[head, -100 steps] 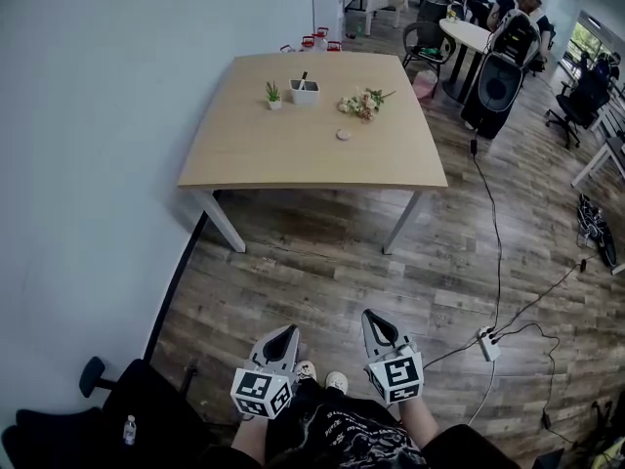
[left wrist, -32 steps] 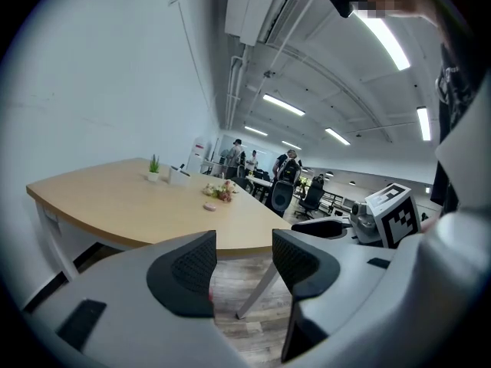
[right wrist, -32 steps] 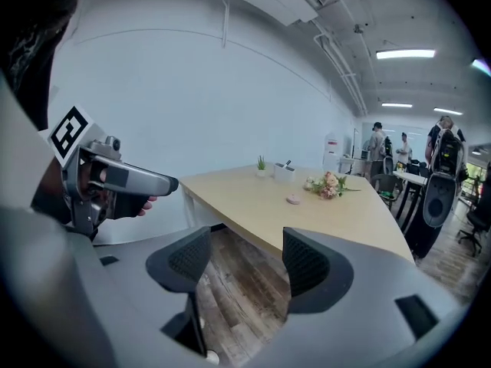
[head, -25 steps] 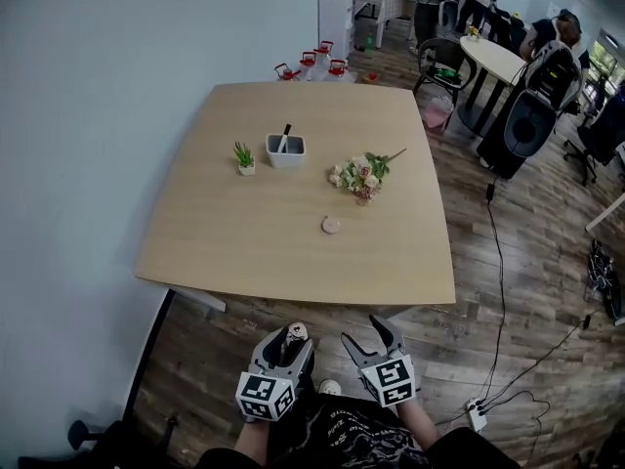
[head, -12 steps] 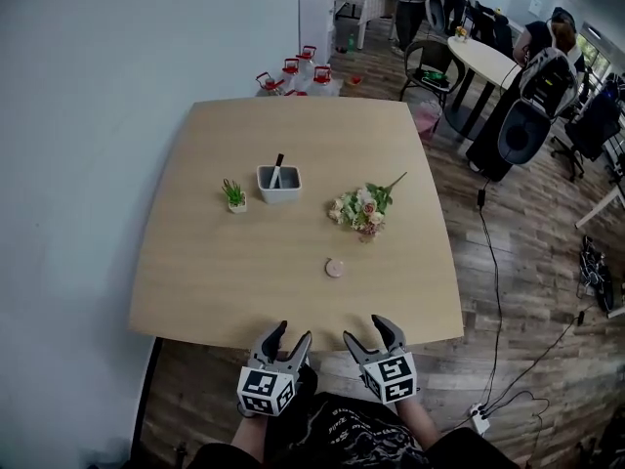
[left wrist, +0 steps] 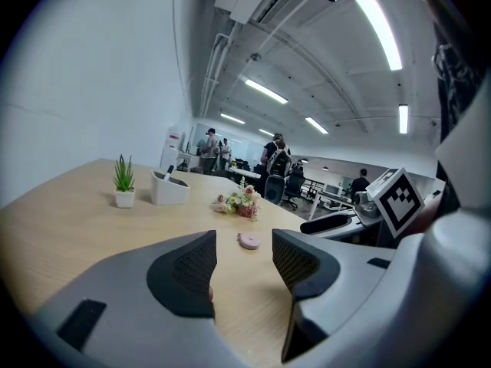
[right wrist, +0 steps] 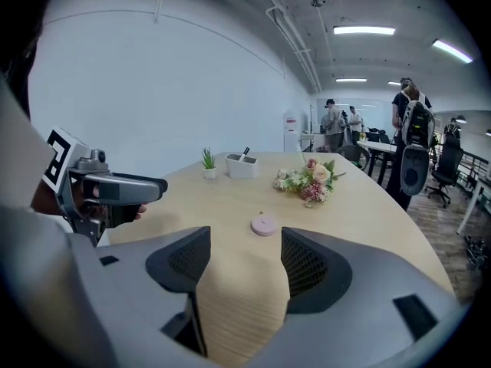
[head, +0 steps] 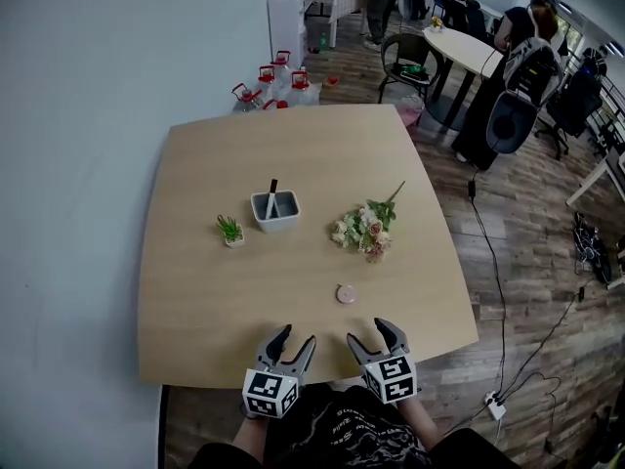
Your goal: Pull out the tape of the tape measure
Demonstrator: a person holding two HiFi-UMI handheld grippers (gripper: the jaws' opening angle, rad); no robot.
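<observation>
A small round pink tape measure [head: 346, 294] lies on the wooden table [head: 195, 301], a little in front of the flowers; it also shows as a pink disc [left wrist: 248, 241] in the left gripper view and as a pink disc [right wrist: 265, 225] in the right gripper view. My left gripper [head: 292, 344] is open over the table's near edge, to the left of the tape measure and short of it. My right gripper [head: 377, 336] is open too, just short of the tape measure, with nothing between its jaws. In the right gripper view the left gripper [right wrist: 115, 190] shows at the left.
A bunch of artificial flowers [head: 365, 227], a white pen holder [head: 275, 208] and a tiny potted plant [head: 230, 230] stand mid-table. Water jugs [head: 269, 81] sit beyond the far edge. People, chairs and a round table [head: 469, 47] fill the back right; cables [head: 493, 262] run on the floor.
The person has walked up to the table: it moved from far ahead to right under the view. Both grippers now reach over its near edge, open.
</observation>
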